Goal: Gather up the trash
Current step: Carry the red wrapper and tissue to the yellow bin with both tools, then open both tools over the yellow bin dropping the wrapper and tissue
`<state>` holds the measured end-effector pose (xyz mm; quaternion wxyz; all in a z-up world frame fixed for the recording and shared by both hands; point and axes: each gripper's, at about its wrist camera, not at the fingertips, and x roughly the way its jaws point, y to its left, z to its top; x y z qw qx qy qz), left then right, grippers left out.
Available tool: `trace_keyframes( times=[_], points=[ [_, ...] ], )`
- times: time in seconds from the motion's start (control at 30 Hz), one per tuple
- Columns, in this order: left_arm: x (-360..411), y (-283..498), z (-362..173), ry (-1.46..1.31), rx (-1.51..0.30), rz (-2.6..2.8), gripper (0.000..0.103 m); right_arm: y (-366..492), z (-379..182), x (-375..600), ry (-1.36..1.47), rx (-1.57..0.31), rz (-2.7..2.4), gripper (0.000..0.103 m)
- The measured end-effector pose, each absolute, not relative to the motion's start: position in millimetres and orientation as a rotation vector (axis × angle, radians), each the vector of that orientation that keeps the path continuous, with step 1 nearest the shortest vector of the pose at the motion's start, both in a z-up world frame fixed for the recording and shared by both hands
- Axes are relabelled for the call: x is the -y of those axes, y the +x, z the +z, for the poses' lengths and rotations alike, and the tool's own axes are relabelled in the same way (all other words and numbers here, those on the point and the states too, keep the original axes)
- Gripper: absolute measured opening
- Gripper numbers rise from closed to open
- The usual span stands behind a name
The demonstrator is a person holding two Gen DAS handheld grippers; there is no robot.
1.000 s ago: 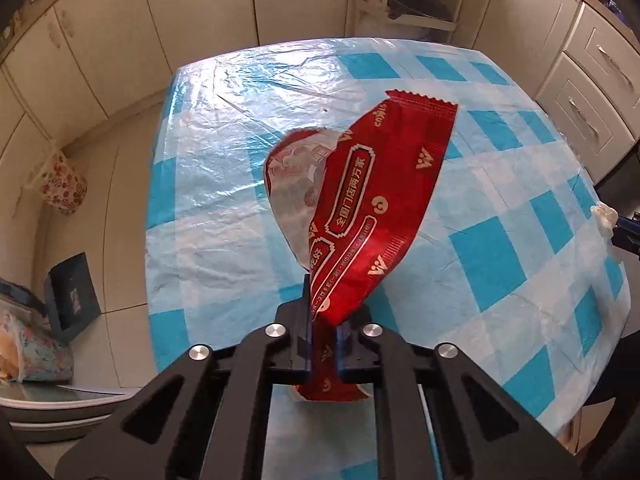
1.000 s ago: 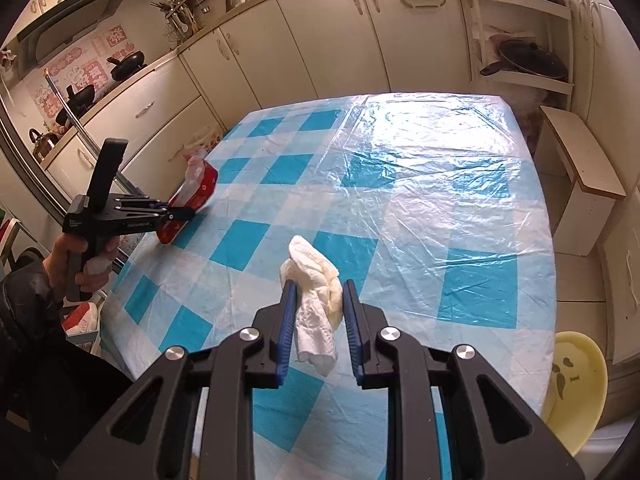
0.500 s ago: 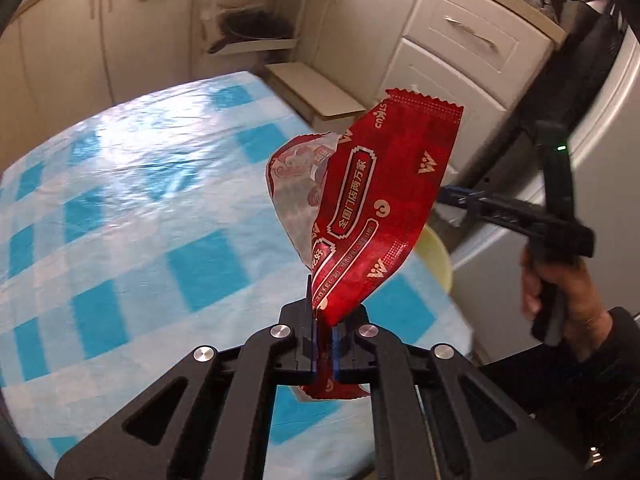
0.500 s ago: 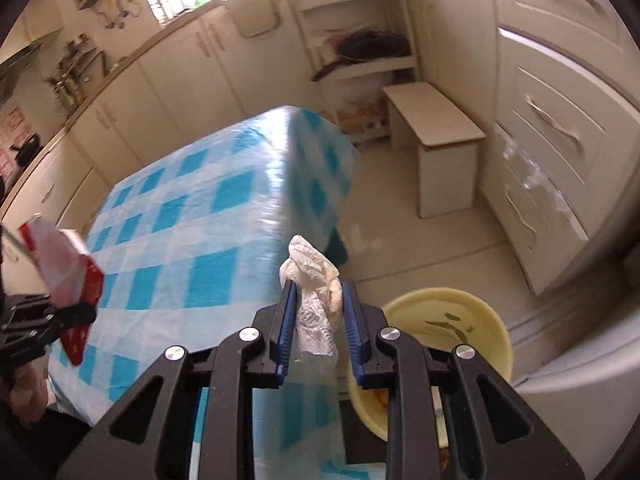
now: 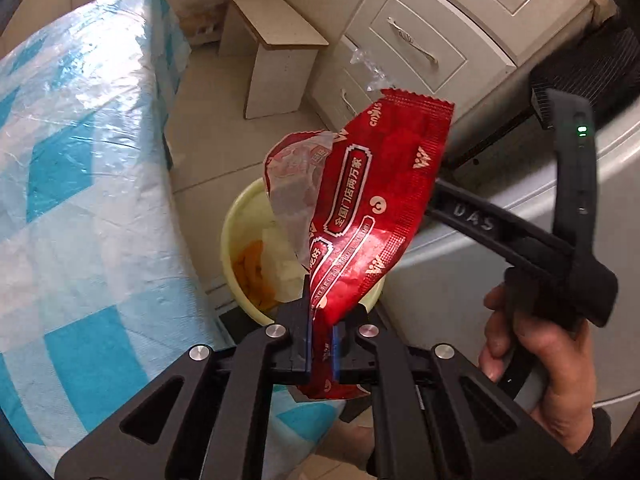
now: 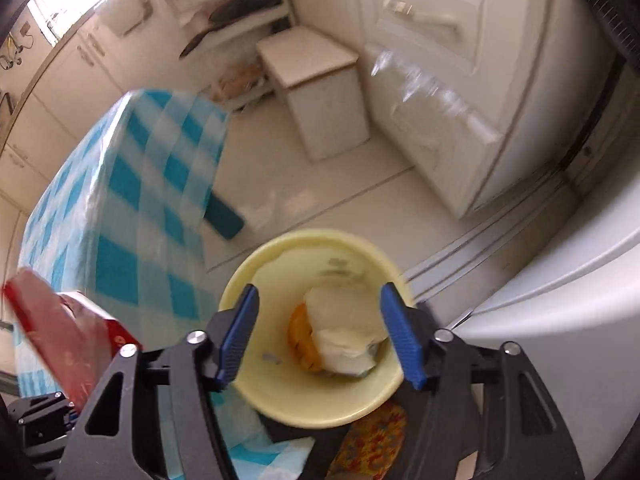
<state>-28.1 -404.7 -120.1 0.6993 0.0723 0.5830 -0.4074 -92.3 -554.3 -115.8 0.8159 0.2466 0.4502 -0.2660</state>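
My left gripper [image 5: 322, 344] is shut on a red snack wrapper [image 5: 372, 208] and holds it upright beside the table, above the yellow bin [image 5: 234, 236]. The wrapper also shows at the left edge of the right wrist view [image 6: 60, 340]. My right gripper [image 6: 320, 332] is open and empty, right above the yellow bin [image 6: 280, 396]. A crumpled white tissue [image 6: 344, 332] lies inside the bin beside orange peel [image 6: 304, 340]. The right gripper's body [image 5: 500, 228] shows in the left wrist view, held by a hand.
The table with the blue checked cloth [image 5: 72, 200] stands left of the bin. A small white stool [image 6: 320, 88] and white drawers [image 5: 420, 40] stand beyond it. A grey appliance [image 6: 560, 320] is close on the right.
My right gripper opened and the white tissue dropped into the yellow bin. Both grippers swung away from the table toward the bin. The left gripper still holds the wrapper.
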Motion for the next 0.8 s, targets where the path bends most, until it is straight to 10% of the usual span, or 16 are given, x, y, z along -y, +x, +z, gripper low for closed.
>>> trace_keyframes(
  times=[0.23,0.3,0.37,0.43,0.8],
  points=[
    [440.7,-35.0,-143.3,0.221,-1.365,-0.807,0.006,-122.4,-45.9,555.0,0.362,-0.714,-0.741,0.089],
    [453.5,-38.5,-153.5,0.248,-1.384,-0.804,0.018,-129.6,-32.3,556.7,0.362,-0.661,-0.738,0.089],
    [462.7,-36.7,-161.7,0.266,-1.405,-0.794,0.052,-133.6,-21.8,556.3,0.348,-0.624,-0.732,0.089],
    [470.5,-36.9,-165.9,0.28,-1.397,-0.786,0.058,-132.7,-16.1,555.6,0.333,-0.604,-0.73,0.091],
    [438.8,-53.2,-120.0,0.284,-1.263,-0.773,0.067,-136.2,6.5,538.5,0.347,-0.555,-0.671,0.094]
  ],
)
